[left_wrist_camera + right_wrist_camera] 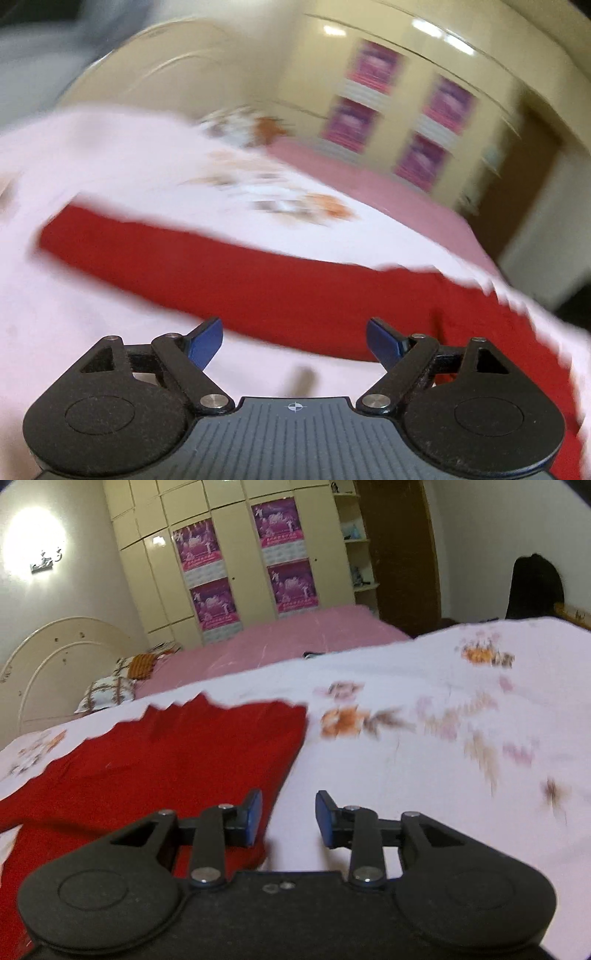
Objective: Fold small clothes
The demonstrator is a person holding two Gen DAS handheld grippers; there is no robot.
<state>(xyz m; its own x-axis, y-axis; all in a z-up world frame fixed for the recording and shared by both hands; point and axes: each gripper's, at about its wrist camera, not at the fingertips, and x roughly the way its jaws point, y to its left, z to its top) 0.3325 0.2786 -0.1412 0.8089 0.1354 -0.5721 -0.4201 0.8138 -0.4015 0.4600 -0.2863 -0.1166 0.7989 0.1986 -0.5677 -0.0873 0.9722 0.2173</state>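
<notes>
- Posters [199,544] are hanging on the wardrobe [236,535]; their writing is too small to read.
- The left gripper [294,341] is tilting downward, spread wide and grasping nothing, above the red garment [258,280].
- The right gripper [288,819] is hanging part-open and empty beside the garment's right edge.
- The garment is lying on the floral sheet [424,775], with bare sheet stretching rightward.

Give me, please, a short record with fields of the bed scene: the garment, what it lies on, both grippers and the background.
garment: red cloth, spread flat
surface: white floral sheet on the bed
left gripper: open, nothing between its fingers, above the cloth's edge
right gripper: open, empty, at the cloth's right edge
background: cream wardrobe with purple posters, pink bedspread
image quality: left wrist view blurred
</notes>
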